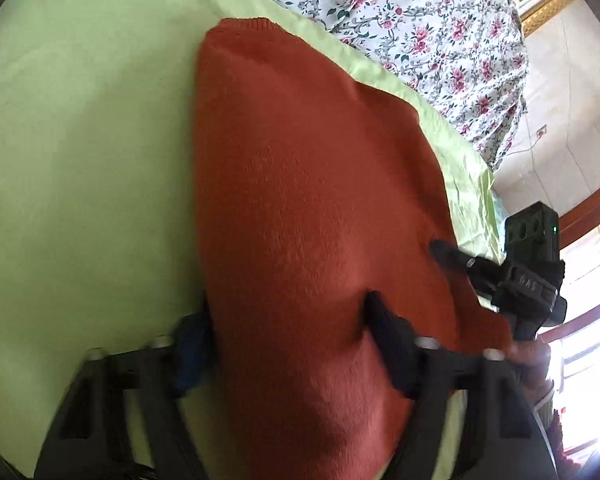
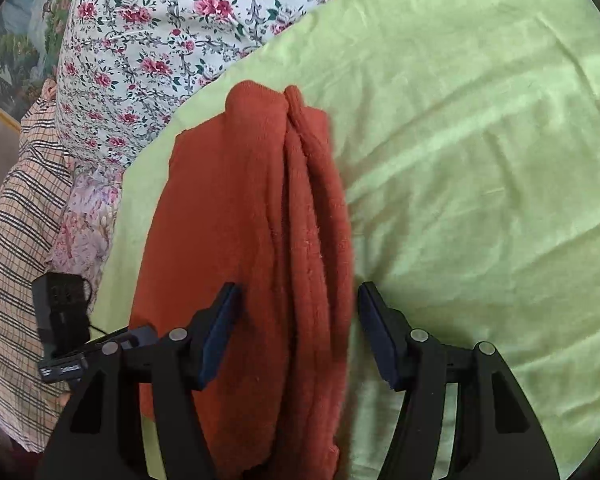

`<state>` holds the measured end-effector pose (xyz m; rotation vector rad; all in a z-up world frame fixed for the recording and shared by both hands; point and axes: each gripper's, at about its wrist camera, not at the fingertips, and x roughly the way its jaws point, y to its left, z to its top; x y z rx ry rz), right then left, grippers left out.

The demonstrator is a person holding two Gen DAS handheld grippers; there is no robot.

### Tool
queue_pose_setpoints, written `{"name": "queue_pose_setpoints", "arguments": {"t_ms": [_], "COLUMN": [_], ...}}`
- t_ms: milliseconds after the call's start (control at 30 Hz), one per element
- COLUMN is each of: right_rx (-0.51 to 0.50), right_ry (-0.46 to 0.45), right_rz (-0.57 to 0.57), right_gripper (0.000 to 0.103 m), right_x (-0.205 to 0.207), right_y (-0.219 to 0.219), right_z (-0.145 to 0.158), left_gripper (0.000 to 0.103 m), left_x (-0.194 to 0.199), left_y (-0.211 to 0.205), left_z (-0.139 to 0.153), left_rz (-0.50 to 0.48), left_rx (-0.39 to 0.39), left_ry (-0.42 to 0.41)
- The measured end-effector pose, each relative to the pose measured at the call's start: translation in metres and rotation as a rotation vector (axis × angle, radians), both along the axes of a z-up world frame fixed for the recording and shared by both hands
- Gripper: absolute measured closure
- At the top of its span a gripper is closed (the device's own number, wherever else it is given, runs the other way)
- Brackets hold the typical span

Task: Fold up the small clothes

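A rust-orange knit garment (image 1: 300, 200) lies folded lengthwise on a light green sheet (image 1: 80, 140). In the right wrist view the garment (image 2: 252, 240) shows several stacked folds along its right edge. My left gripper (image 1: 288, 320) is open, its jaws straddling the near end of the garment. My right gripper (image 2: 298, 308) is open, its jaws either side of the garment's near part. The right gripper also shows in the left wrist view (image 1: 452, 260), at the garment's right edge. The left gripper's body shows at the left in the right wrist view (image 2: 64, 320).
A floral quilt (image 1: 420, 20) is bunched beyond the green sheet (image 2: 480, 160). A plaid cloth (image 2: 20, 260) hangs at the left in the right wrist view. A tiled floor (image 1: 560, 100) and a bright window lie off the bed's right side.
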<state>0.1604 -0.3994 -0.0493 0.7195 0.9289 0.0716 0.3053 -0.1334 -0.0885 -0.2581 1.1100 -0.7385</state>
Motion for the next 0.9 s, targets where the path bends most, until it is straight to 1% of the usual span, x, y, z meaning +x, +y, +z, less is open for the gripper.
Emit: {"name": "queue_pose_setpoints", "arguments": {"t_ms": [33,67,100,133,200,233,300,367,467,533,600,633,667,700,733,767,800,867,900], "right_rx": [0.043,0.05,0.035,0.015,0.006,0.013,0.024,0.044,0.092,0.118,0.136,0.122,0.086,0.068,0.072,0.072,0.055,-0.026,-0.045], "right_ry": [0.01,0.014,0.01,0.002,-0.039,-0.053,-0.086,-0.105,-0.135,-0.144,-0.114,-0.089,-0.062,-0.04,-0.032,-0.02,-0.012,-0.017,-0.026], "right_rz": [0.013,0.004,-0.004,-0.011,-0.021,-0.017,0.015,0.054,0.111,0.135,0.143,0.141,0.127,0.109,0.102,0.087,0.073,0.048,0.044], "right_gripper": [0.061,0.067,0.069,0.071,0.075,0.076,0.08,0.08,0.081,0.081,0.081,0.081,0.08,0.074,0.07,0.063,0.058,0.057,0.057], "right_x": [0.003,0.002,0.001,-0.001,-0.008,-0.009,-0.012,-0.013,-0.011,-0.009,-0.004,-0.001,0.0,-0.001,-0.001,-0.004,-0.006,-0.02,-0.026], "right_y": [0.003,0.006,0.009,0.014,0.027,0.033,0.058,0.082,0.117,0.134,0.149,0.156,0.16,0.161,0.16,0.157,0.156,0.153,0.152], "right_z": [-0.004,-0.005,-0.003,0.002,0.014,0.018,0.027,0.031,0.031,0.027,0.016,0.009,0.002,-0.003,-0.006,-0.006,-0.004,0.011,0.017], "left_gripper": [0.053,0.062,0.07,0.072,0.075,0.075,0.075,0.075,0.075,0.075,0.072,0.07,0.066,0.062,0.061,0.059,0.057,0.057,0.056], "left_x": [0.002,0.001,-0.002,-0.006,-0.025,-0.036,-0.054,-0.072,-0.089,-0.092,-0.093,-0.094,-0.096,-0.1,-0.105,-0.113,-0.122,-0.141,-0.153], "left_y": [0.0,0.001,0.0,0.004,0.02,0.03,0.047,0.074,0.115,0.132,0.145,0.153,0.158,0.16,0.163,0.167,0.171,0.18,0.184], "left_z": [-0.001,0.002,0.008,0.013,0.033,0.043,0.056,0.067,0.075,0.071,0.053,0.045,0.037,0.035,0.035,0.038,0.041,0.044,0.046], "left_rz": [0.002,-0.007,-0.01,-0.012,-0.01,-0.007,-0.002,0.011,0.032,0.046,0.063,0.071,0.086,0.105,0.12,0.137,0.155,0.173,0.182], "left_rx": [-0.002,-0.007,-0.011,-0.014,-0.01,0.003,0.034,0.066,0.091,0.112,0.166,0.176,0.187,0.2,0.204,0.199,0.198,0.199,0.203], "left_ry": [-0.004,-0.008,-0.016,-0.027,-0.081,-0.11,-0.154,-0.18,-0.182,-0.162,-0.124,-0.108,-0.093,-0.099,-0.107,-0.12,-0.137,-0.162,-0.176]}}
